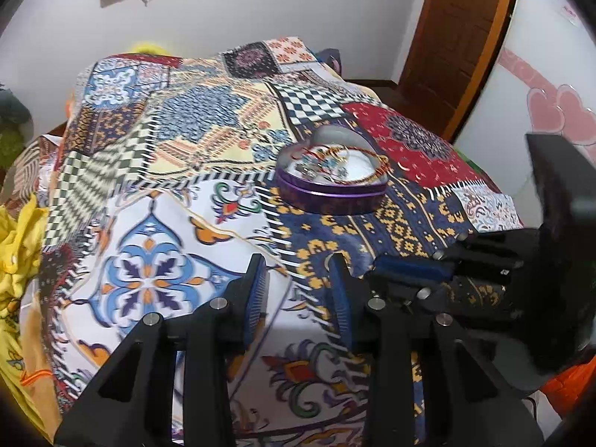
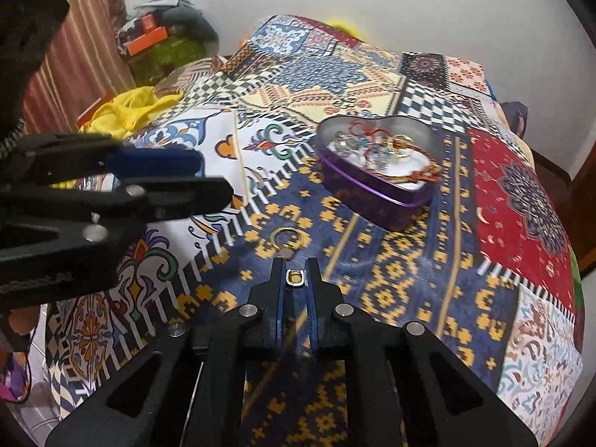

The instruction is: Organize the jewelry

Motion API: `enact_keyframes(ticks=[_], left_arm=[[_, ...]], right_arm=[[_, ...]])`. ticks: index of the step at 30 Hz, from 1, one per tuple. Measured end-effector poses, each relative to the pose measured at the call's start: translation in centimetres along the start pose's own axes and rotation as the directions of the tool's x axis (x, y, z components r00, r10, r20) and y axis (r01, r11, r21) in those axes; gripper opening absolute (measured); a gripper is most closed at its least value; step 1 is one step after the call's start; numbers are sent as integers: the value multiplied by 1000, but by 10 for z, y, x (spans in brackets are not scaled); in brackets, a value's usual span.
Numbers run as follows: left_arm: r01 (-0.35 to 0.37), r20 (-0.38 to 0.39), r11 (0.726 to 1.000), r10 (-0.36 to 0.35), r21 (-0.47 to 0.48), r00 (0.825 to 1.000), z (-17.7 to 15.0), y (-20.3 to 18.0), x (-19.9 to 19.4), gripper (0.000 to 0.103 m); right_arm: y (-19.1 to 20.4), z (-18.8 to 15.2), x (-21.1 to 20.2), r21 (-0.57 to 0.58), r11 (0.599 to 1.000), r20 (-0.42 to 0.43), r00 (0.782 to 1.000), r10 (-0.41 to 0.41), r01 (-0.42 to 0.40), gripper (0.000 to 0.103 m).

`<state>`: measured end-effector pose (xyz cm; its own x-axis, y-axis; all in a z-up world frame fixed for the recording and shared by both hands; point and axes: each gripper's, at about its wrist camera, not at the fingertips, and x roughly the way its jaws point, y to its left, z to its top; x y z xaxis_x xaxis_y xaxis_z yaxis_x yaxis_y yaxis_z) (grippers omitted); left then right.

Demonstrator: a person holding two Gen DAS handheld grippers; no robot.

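A purple heart-shaped tin (image 2: 376, 190) with a silver inside sits on a patchwork-print cloth (image 2: 409, 260) of blue, yellow, red and black-and-white checks.

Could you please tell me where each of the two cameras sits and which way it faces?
Left wrist: on the left gripper, angled down over the patterned cloth; the right gripper enters at right.
Right wrist: on the right gripper, aimed down at a small ring between its fingertips; the left gripper enters at left.
Shared: the heart-shaped tin of jewelry.
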<state>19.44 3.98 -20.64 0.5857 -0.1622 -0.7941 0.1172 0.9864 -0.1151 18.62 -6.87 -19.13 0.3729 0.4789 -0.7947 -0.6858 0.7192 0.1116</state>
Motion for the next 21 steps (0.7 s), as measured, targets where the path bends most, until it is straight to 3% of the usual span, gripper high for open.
enact_keyframes(ticks=[10, 21], left_arm=[[35, -64, 999, -34, 23, 997, -4, -20, 27, 34], [37, -82, 999, -34, 30, 996, 1, -25, 41, 32]], right_arm=[[-39, -4, -31, 100, 995, 68, 997, -36, 29, 9], [-47, -8, -33, 120, 992, 88, 995, -44, 33, 9]])
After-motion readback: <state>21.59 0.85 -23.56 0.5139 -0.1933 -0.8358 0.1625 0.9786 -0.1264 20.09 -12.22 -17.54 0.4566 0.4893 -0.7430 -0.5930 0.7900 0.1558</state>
